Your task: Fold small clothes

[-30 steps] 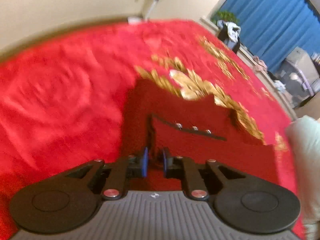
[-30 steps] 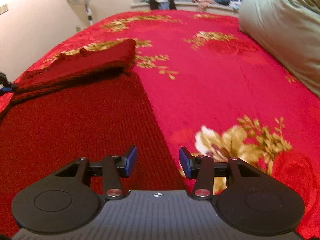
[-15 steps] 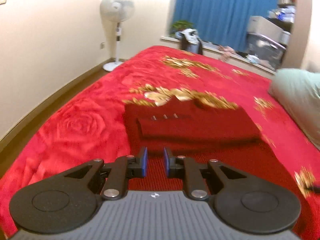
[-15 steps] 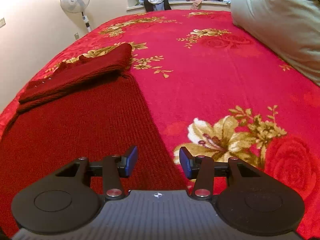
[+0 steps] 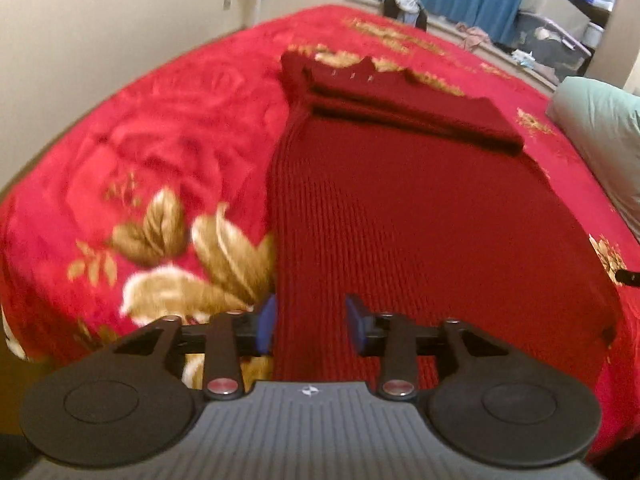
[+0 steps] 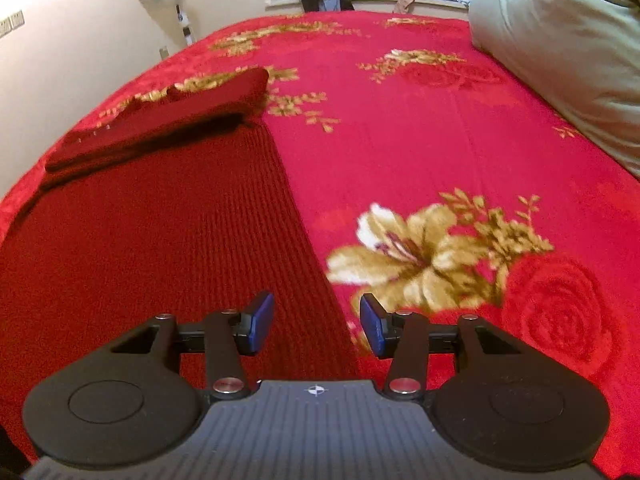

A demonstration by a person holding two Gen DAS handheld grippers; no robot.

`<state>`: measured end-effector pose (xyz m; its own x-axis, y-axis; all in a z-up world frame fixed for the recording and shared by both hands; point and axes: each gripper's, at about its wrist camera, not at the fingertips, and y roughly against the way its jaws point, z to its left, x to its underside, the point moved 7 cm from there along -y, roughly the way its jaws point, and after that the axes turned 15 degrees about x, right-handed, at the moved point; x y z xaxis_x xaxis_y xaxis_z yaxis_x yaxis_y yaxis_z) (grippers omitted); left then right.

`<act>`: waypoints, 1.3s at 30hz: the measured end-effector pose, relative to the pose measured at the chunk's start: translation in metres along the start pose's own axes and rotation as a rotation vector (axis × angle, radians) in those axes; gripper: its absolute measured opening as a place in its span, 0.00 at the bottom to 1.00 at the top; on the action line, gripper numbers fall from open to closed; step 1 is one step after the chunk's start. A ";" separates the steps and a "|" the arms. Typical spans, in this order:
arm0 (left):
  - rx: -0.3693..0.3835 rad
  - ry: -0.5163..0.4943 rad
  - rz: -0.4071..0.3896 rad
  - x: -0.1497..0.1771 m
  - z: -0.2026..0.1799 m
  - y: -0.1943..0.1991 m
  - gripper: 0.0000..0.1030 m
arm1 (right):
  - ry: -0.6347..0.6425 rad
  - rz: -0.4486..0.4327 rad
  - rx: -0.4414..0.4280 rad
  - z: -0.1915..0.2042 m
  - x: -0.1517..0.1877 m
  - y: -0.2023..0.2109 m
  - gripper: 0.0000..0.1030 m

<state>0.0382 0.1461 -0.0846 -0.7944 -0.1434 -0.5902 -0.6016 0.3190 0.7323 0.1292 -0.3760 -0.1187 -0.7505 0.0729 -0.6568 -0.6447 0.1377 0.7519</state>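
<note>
Left wrist: my left gripper (image 5: 310,324) fingers parted, holding nothing. Dark red knit garment (image 5: 420,216) flat on bed (image 5: 168,128), far end already folded over. Its near left edge runs up between fingers. I judge step as hem grab; next move calls for lowering and closing on edge.

Right wrist: my right gripper (image 6: 317,328) fingers wide apart, empty. Garment's near right edge (image 6: 320,280) sits between fingers.

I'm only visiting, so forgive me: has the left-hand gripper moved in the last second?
Yes. The left gripper has opened and pulled back towards the near end of the dark red knit garment; the folded far end with the fasteners now looks farther off.
</note>
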 end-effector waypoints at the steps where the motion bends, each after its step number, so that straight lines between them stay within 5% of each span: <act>1: -0.005 0.007 0.018 0.003 0.003 -0.003 0.45 | 0.004 0.005 0.003 -0.002 0.003 -0.001 0.54; 14: 0.001 0.120 0.183 0.028 0.014 -0.033 0.46 | 0.027 0.106 0.009 -0.003 0.024 -0.029 0.58; 39: 0.031 0.116 0.176 0.033 0.010 -0.035 0.47 | -0.022 0.130 -0.091 0.005 0.024 -0.030 0.60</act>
<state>0.0339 0.1402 -0.1328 -0.8923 -0.1891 -0.4098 -0.4513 0.3774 0.8086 0.1310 -0.3732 -0.1574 -0.8255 0.1060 -0.5543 -0.5539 0.0359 0.8318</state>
